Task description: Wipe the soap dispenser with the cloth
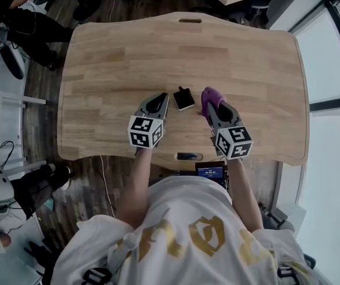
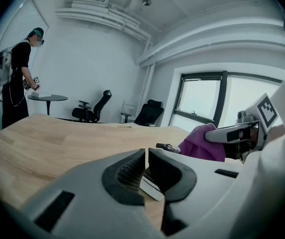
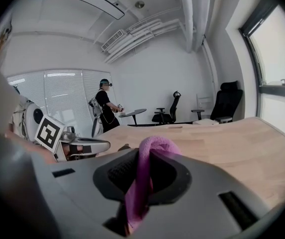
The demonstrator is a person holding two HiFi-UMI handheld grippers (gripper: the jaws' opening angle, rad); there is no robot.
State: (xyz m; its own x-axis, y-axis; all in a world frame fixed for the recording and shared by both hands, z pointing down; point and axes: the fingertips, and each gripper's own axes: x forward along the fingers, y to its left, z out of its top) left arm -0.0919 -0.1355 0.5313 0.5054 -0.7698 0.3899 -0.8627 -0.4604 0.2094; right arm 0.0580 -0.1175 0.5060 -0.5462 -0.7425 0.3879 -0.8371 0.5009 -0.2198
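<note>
A small black soap dispenser [image 1: 183, 98] lies flat on the wooden table [image 1: 247, 58], between my two grippers. My left gripper [image 1: 161, 99] is just left of it, jaws shut with nothing between them; in the left gripper view the dispenser's pale-edged body [image 2: 151, 188] shows right behind the closed jaws [image 2: 146, 164]. My right gripper [image 1: 211, 107] is just right of the dispenser, shut on a purple cloth [image 1: 211, 96] that bulges out over its tips. The cloth [image 3: 154, 144] loops between the right jaws [image 3: 144, 166]. From the left gripper view the cloth [image 2: 202, 143] hangs close beside the dispenser.
A small dark device [image 1: 187, 156] lies at the table's near edge, with a lit screen [image 1: 211, 171] below it. A slot [image 1: 190, 21] is cut near the far edge. A person [image 2: 18, 78] stands by a round table [image 2: 47, 98]; office chairs [image 2: 92, 108] stand beyond; windows are at the right.
</note>
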